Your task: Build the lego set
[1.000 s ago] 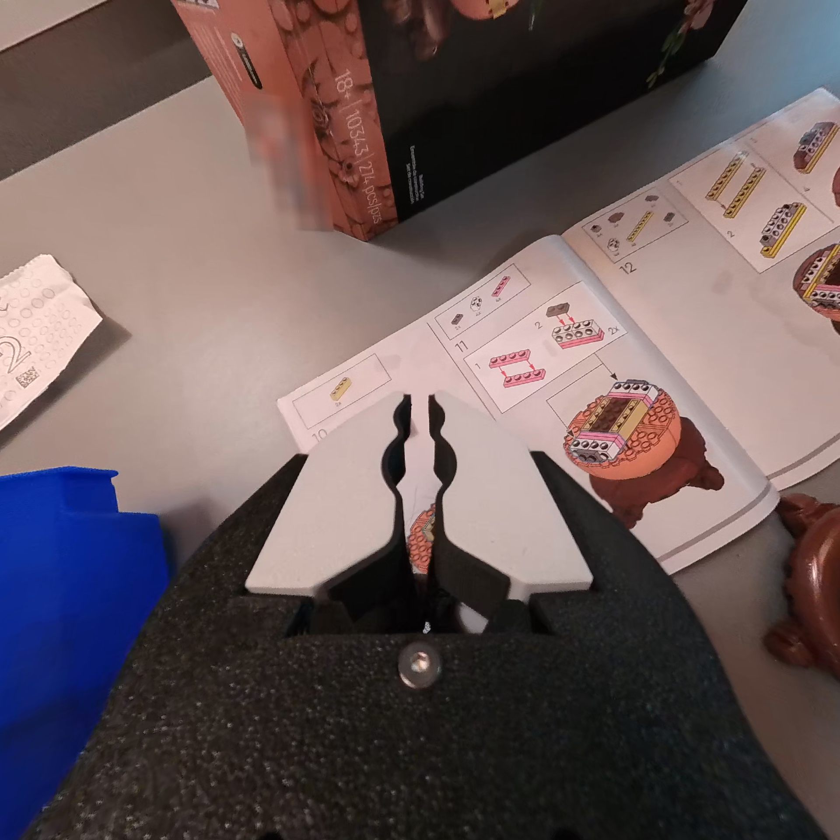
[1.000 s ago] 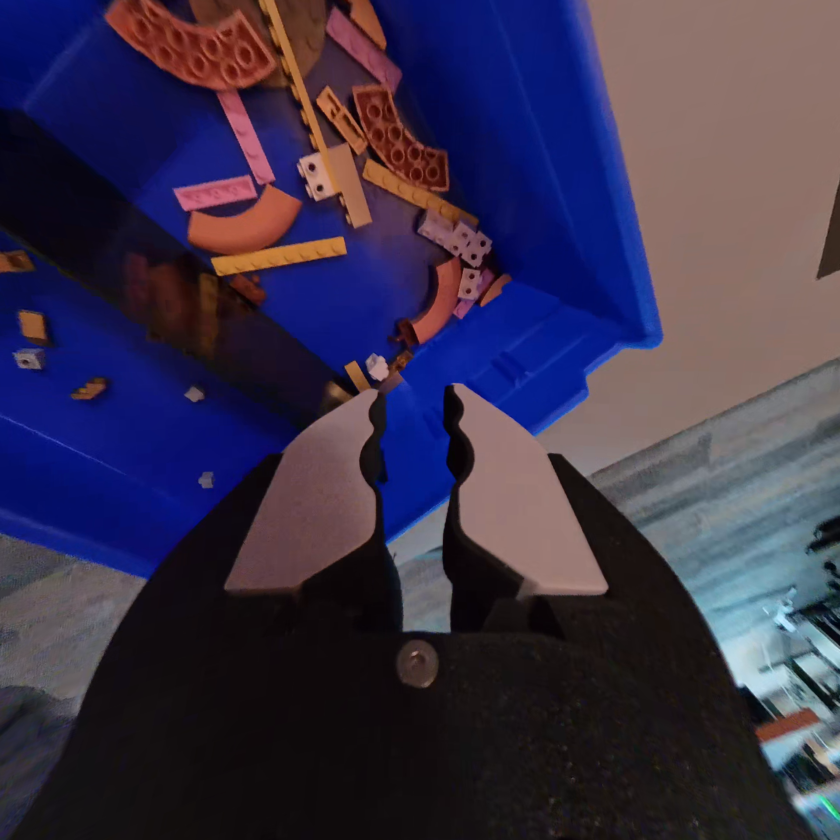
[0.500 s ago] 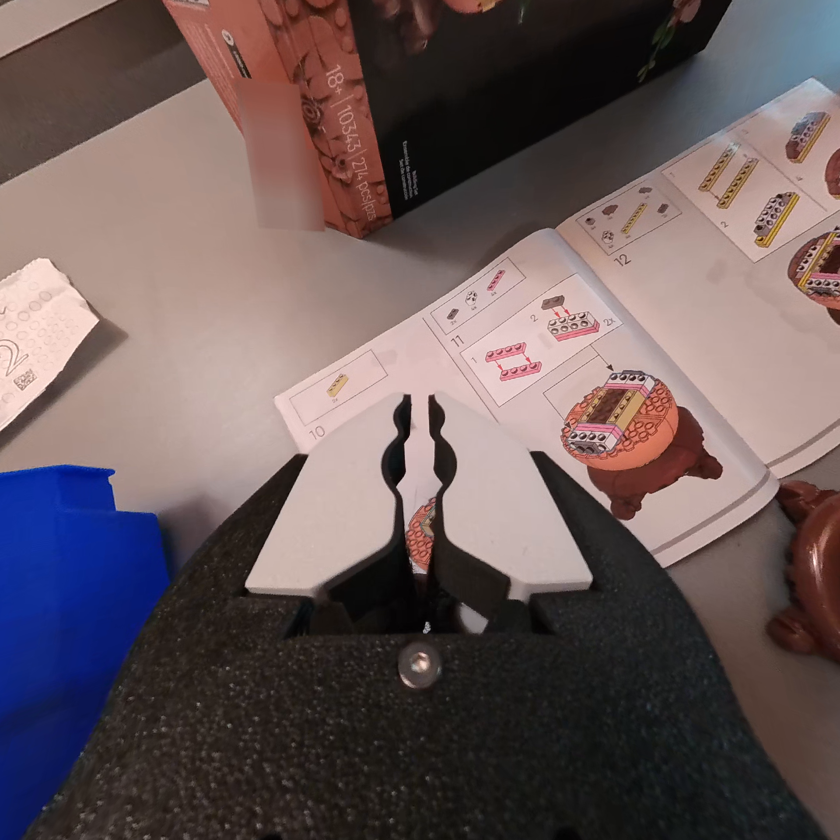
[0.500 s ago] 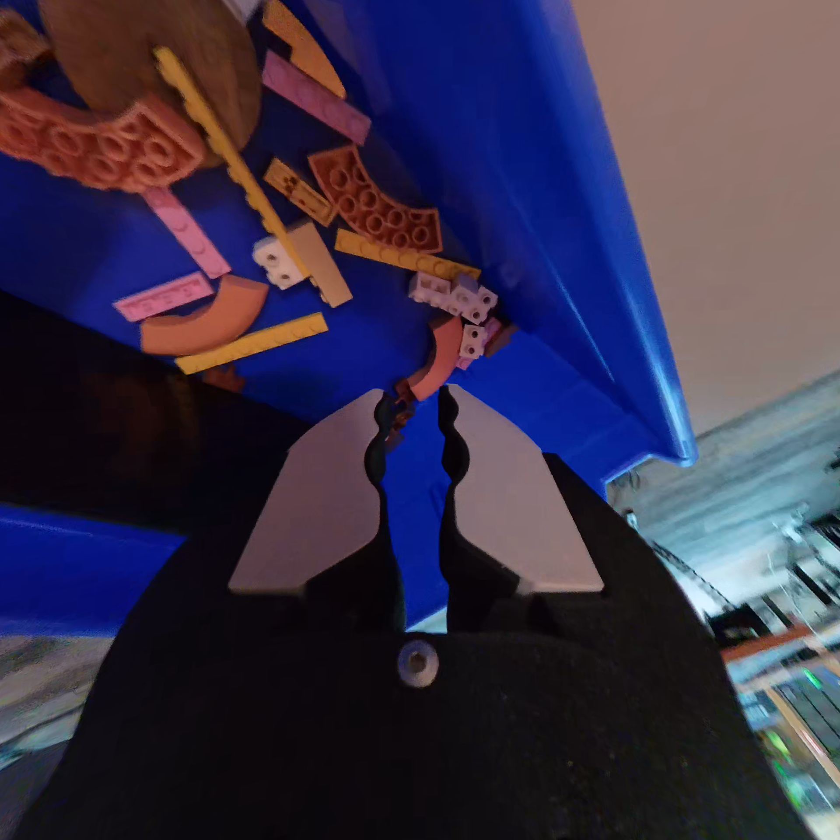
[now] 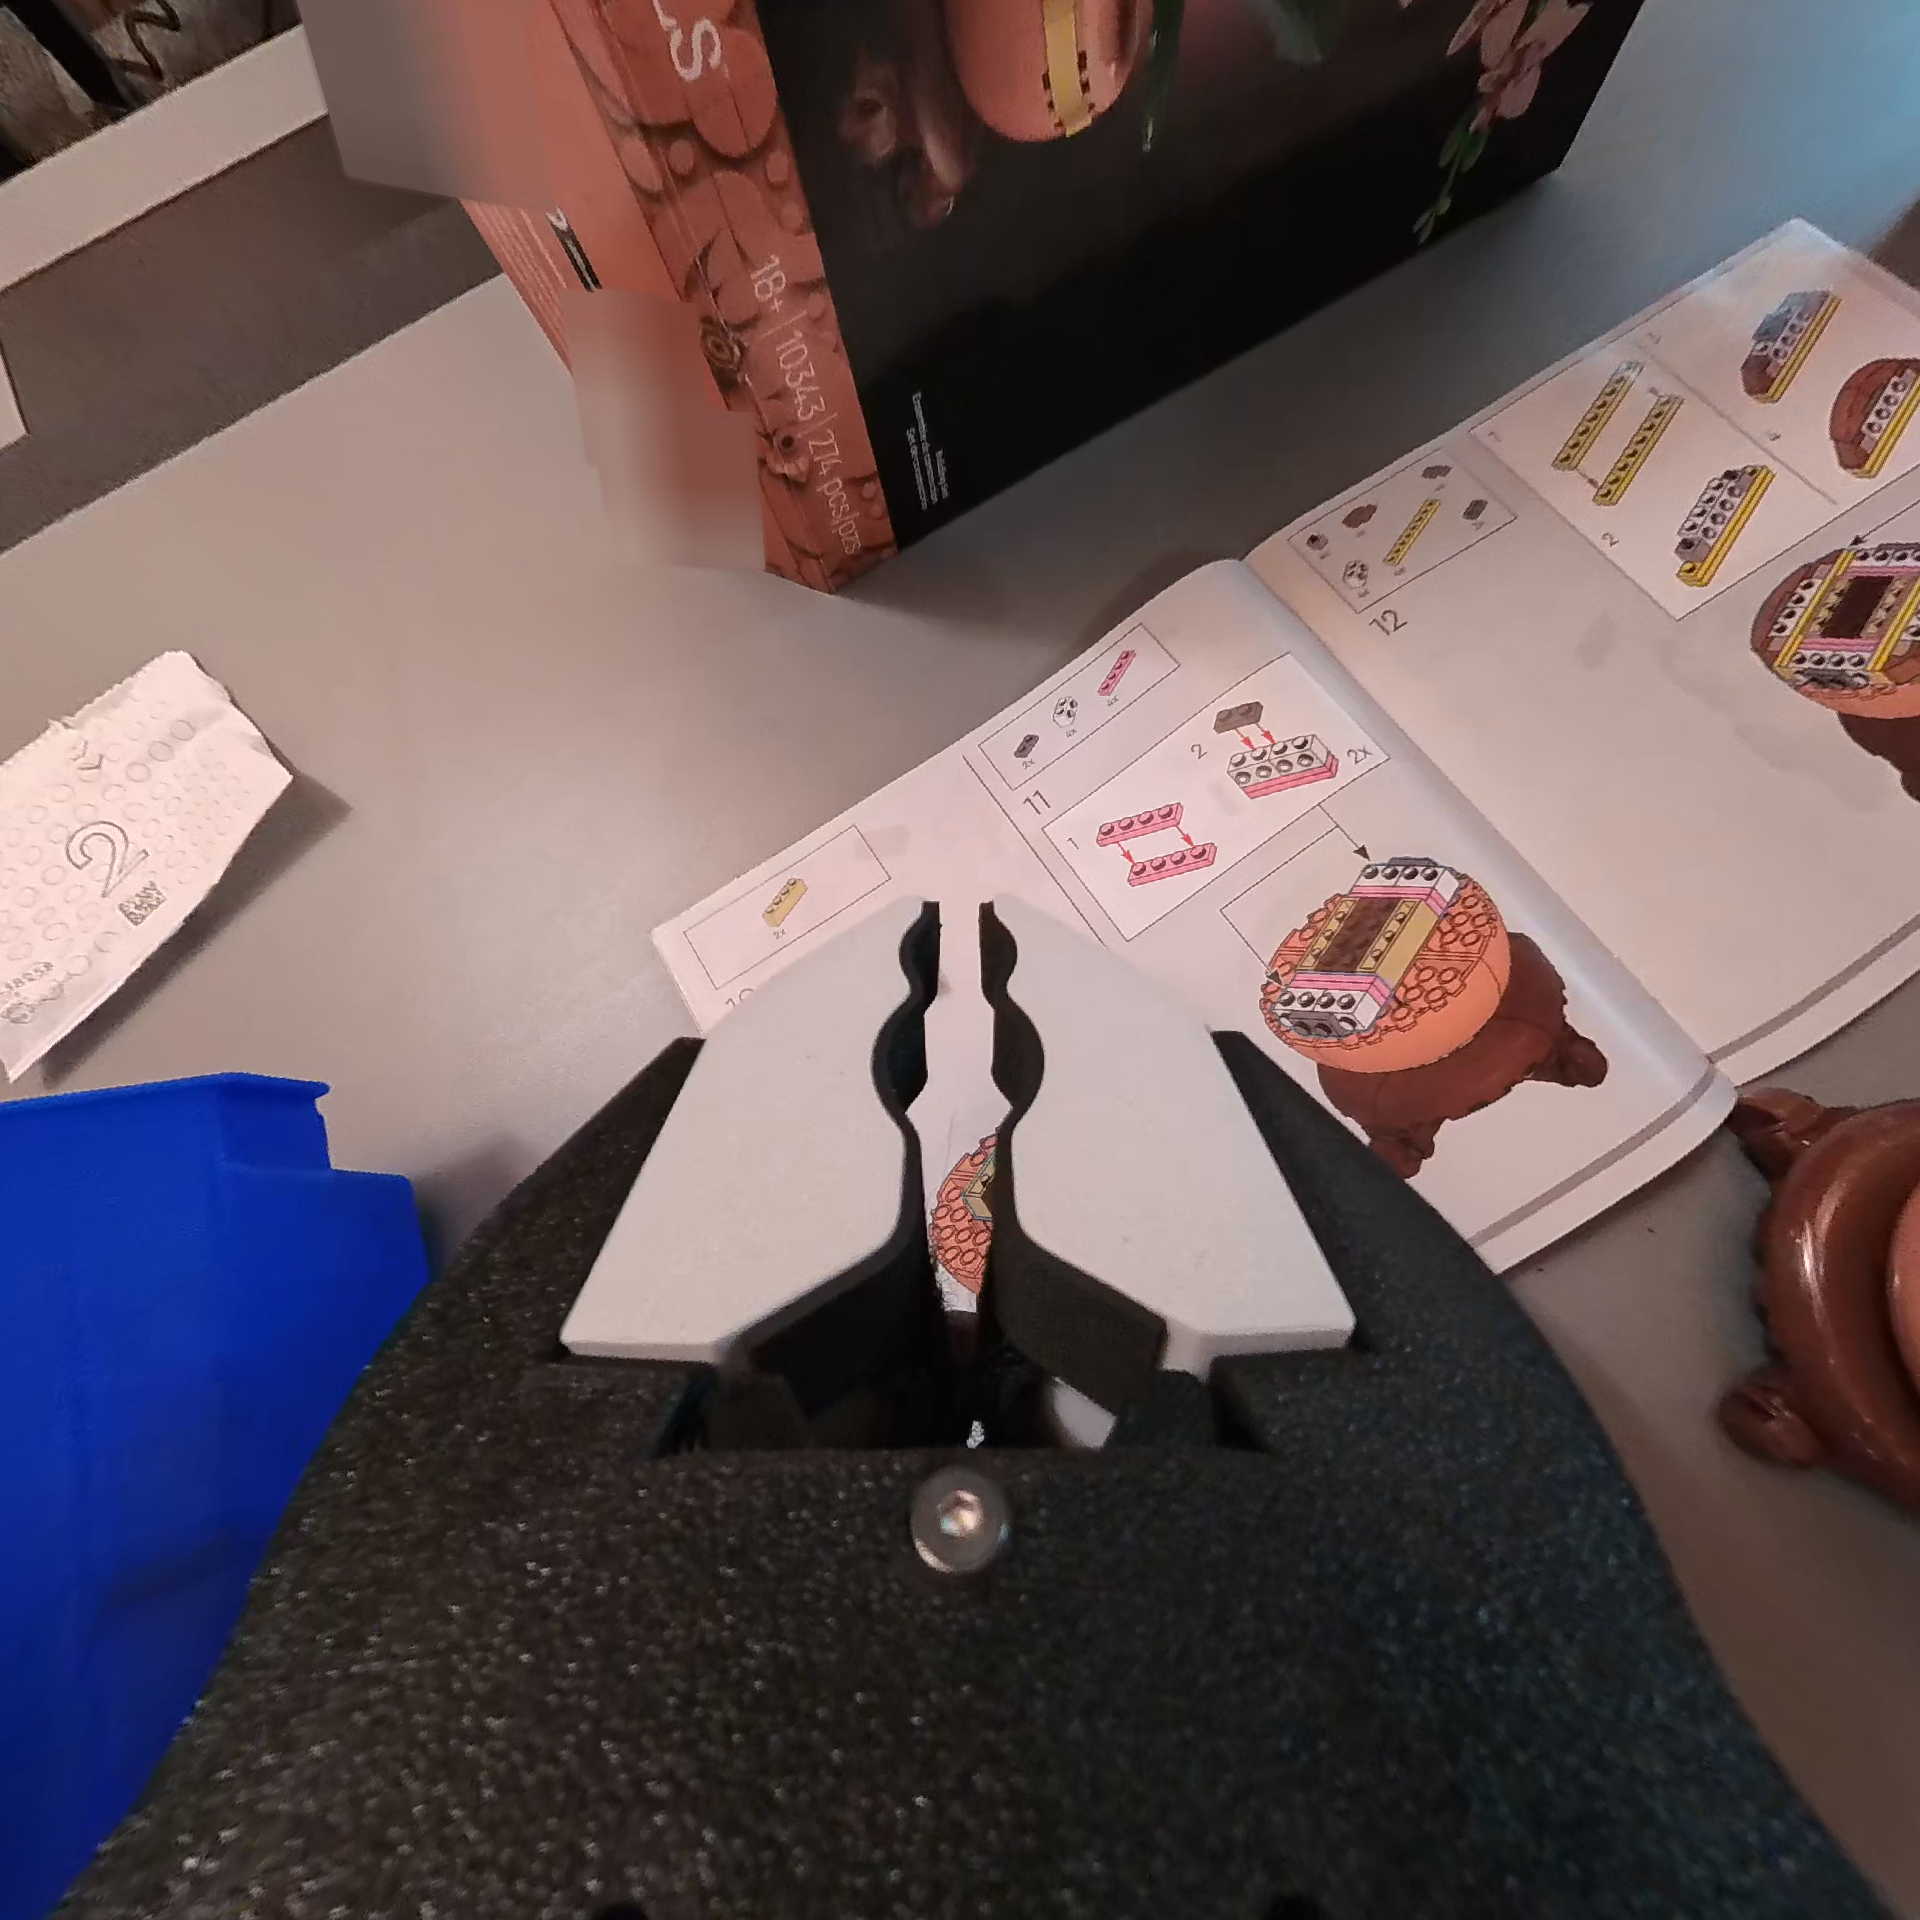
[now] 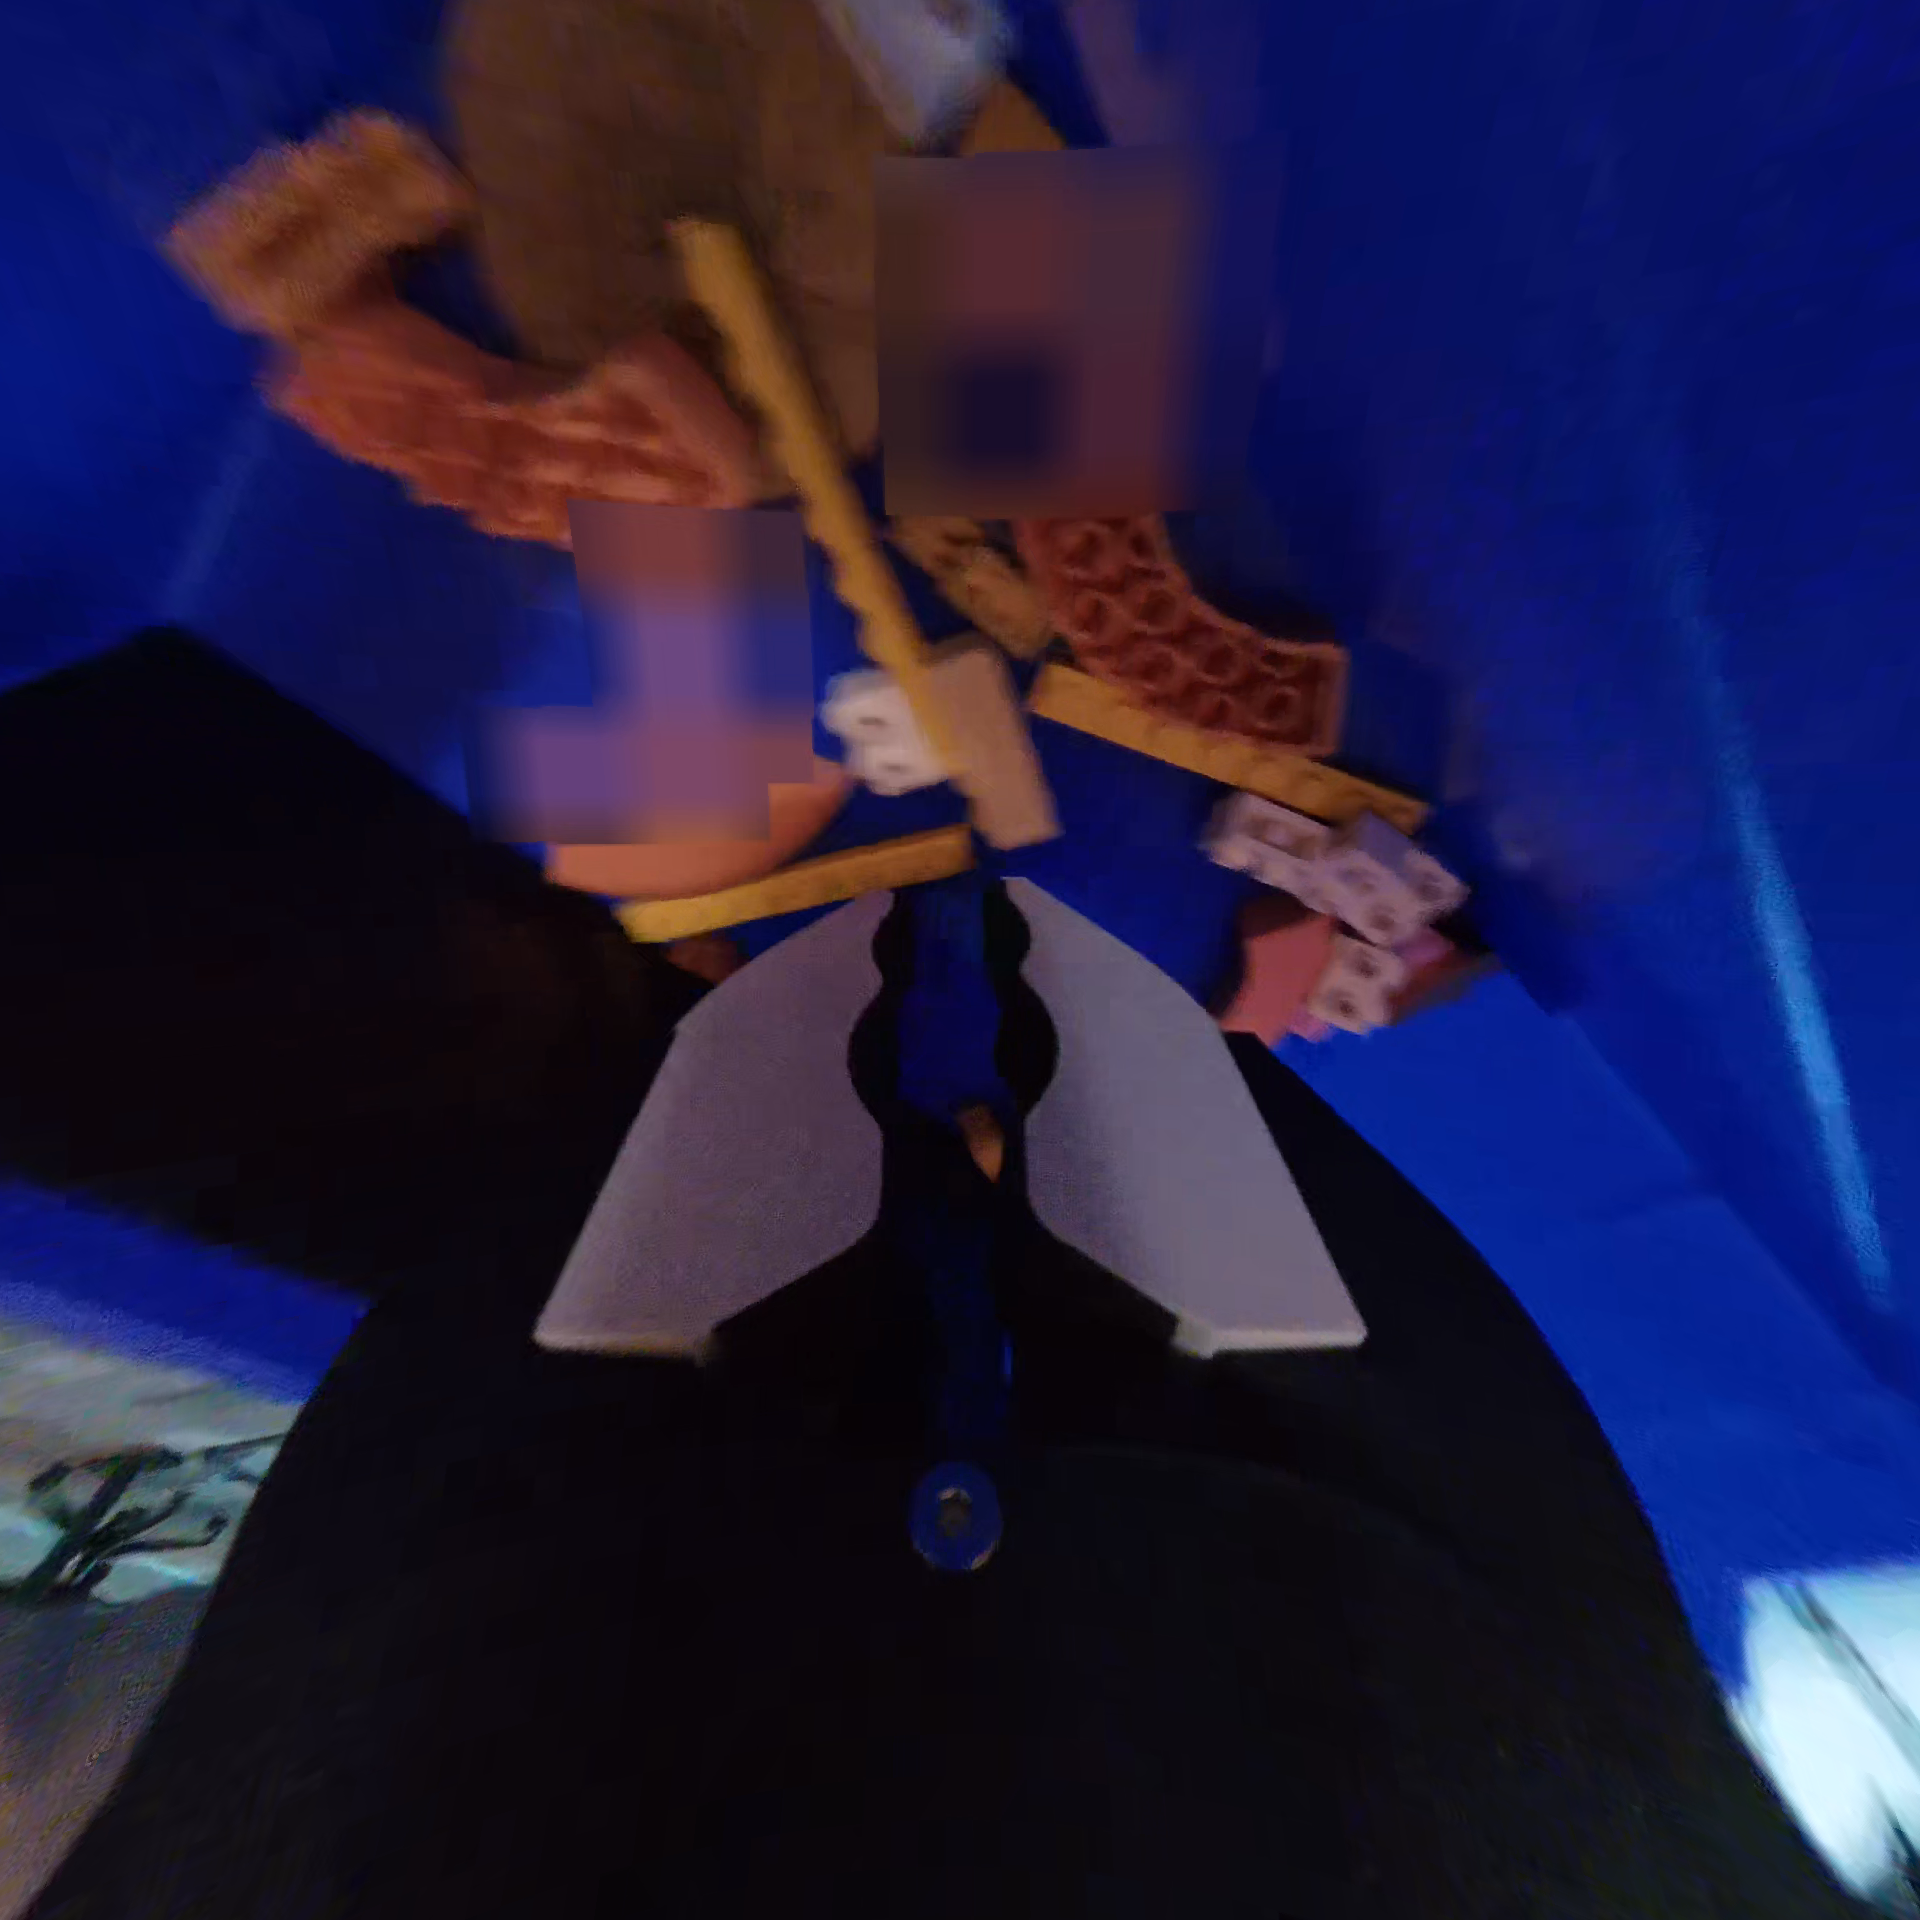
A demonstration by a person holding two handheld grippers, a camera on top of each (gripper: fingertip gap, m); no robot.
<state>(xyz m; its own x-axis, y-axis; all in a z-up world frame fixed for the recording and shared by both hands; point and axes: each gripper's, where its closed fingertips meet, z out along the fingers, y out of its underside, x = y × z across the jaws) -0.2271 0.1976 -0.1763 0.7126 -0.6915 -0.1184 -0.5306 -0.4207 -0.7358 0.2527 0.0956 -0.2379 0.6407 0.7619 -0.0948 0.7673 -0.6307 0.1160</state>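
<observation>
Off to the left of my left gripper lies a crumpled paper bag, and nearer, the corner of the blue bin. Its fingers stand nearly together with only a slit between, holding nothing, over the open instruction booklet. Ahead stands the set's box; at far right sits the brown base of the build.

Down inside the bin wall, my right gripper has its fingers narrow and empty. Just left of the tips lies a yellow plate; ahead, a tan brick; to the right, white bricks. These pieces look light, stiff and slick, so I judge pinching a plate across its long edges holds best.
</observation>
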